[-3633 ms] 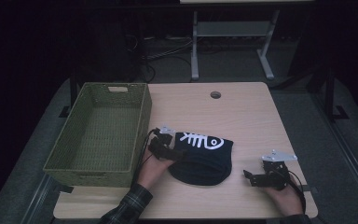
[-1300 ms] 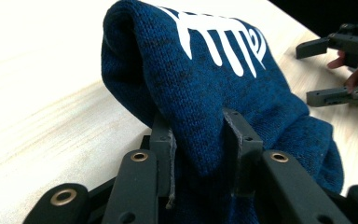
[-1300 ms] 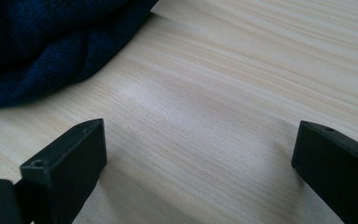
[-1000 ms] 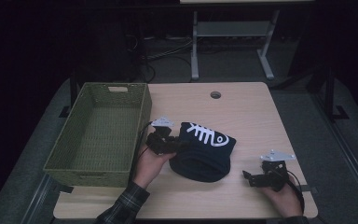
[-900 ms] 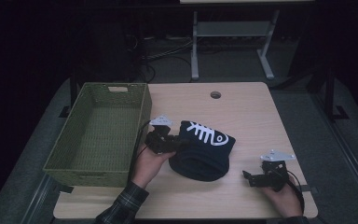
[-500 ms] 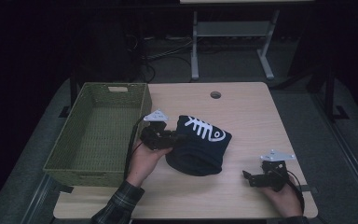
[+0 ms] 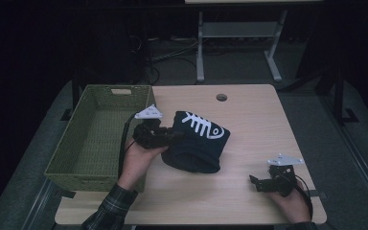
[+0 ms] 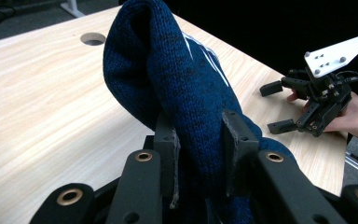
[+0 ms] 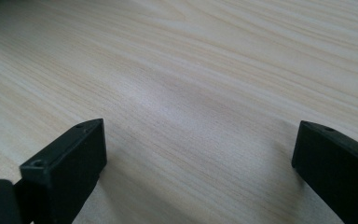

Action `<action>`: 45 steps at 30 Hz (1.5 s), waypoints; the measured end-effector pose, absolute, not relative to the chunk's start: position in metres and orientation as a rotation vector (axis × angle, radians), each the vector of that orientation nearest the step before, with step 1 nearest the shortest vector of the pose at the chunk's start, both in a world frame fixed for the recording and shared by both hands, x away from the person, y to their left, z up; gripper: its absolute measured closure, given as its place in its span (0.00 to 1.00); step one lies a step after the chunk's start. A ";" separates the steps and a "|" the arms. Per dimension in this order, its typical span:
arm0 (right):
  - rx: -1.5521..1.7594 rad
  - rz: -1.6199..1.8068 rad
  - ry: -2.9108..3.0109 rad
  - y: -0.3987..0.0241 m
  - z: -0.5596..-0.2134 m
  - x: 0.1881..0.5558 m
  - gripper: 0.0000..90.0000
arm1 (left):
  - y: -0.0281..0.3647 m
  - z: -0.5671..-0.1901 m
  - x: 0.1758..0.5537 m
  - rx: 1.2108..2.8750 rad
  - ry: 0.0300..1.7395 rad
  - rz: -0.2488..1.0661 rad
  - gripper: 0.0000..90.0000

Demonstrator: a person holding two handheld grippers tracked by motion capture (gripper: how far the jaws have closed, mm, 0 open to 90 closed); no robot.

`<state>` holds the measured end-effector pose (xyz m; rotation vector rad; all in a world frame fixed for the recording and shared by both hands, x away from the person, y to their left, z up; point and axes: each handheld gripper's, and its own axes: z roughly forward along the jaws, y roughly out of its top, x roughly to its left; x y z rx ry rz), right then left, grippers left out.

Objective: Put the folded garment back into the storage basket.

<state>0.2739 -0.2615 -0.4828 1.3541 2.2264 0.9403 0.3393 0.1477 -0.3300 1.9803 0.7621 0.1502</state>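
Beanie (image 7: pixel 196 143), crown toward table's far-right

One dark blue knitted hat (image 7: pixel 195 146) with a white fishbone pattern. One green woven basket (image 7: pixel 98 139). One wooden bench (image 7: pixel 249 120), with one round hole (image 7: pixel 221 97) in it. Two claws: the left claw (image 7: pixel 170 136) and the right claw (image 7: pixel 256 183).

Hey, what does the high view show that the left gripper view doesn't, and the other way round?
High view alone: the green woven basket left of the table, and the white fishbone print on the dark blue knitted hat.
Left gripper view alone: the left tool with its pads pressing the hat's fold.
Both: the hat, the light wooden table, the open right tool.
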 end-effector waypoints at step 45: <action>1.354 0.940 2.225 -0.261 -0.483 0.274 0.03 | 0.250 -0.258 0.330 1.880 0.779 0.294 0.79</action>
